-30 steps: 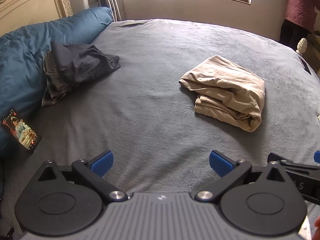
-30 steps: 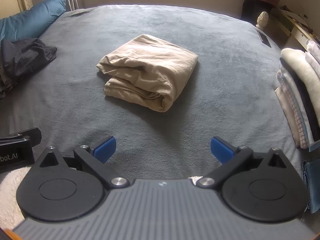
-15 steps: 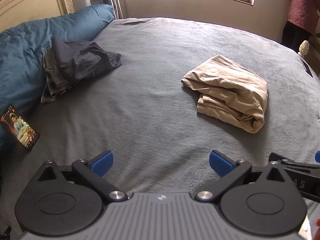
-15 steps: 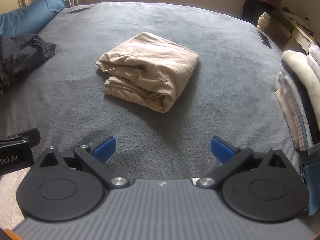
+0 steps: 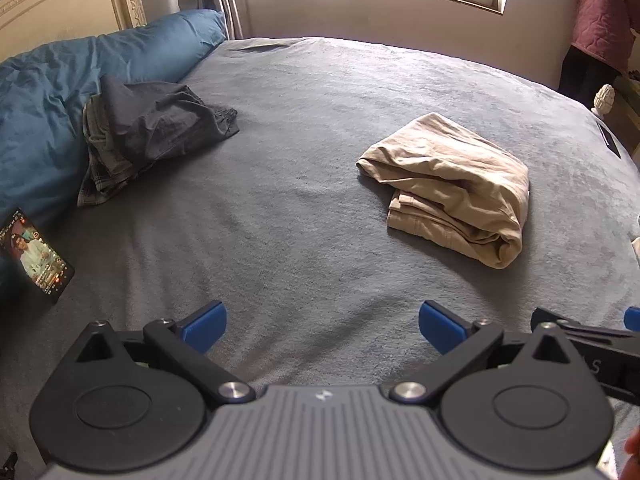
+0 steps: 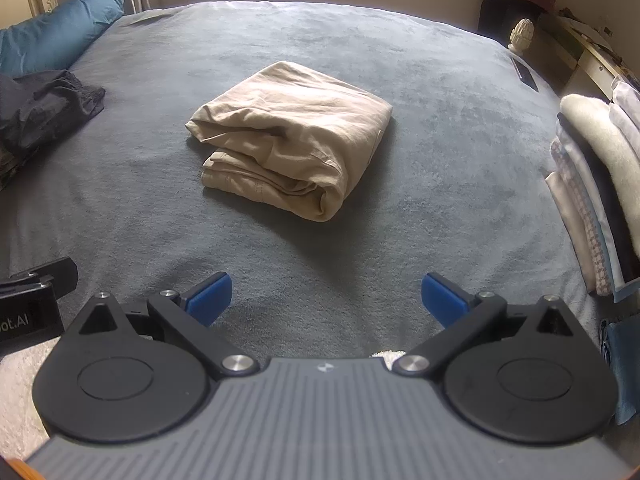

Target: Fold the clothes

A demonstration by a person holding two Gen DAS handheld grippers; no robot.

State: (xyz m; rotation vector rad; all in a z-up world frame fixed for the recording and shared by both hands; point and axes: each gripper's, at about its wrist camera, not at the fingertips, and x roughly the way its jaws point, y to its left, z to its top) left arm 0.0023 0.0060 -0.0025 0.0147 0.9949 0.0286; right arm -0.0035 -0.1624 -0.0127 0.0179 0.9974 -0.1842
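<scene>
A folded tan garment (image 5: pixel 452 184) (image 6: pixel 296 148) lies on the grey bed cover, its thick rolled edge facing me. A crumpled dark grey garment (image 5: pixel 148 132) (image 6: pixel 40 112) is heaped at the left by the blue pillow. My left gripper (image 5: pixel 322 326) hovers open over bare cover at the near edge, well short of both garments. My right gripper (image 6: pixel 326 298) is open too, with the tan garment straight ahead beyond its blue fingertips. Neither holds anything. Each view shows a part of the other gripper at its side edge.
A lit phone (image 5: pixel 34 256) lies at the left by the blue pillow (image 5: pixel 60 92). A stack of folded clothes (image 6: pixel 592 196) stands at the right bed edge. A person in a dark red jacket (image 5: pixel 604 12) stands at the far right. The grey cover (image 5: pixel 320 100) stretches to a window sill.
Both views have drifted slightly: the tan garment sits a little lower and more to the right in each. Both grippers stay open and nothing on the bed has moved.
</scene>
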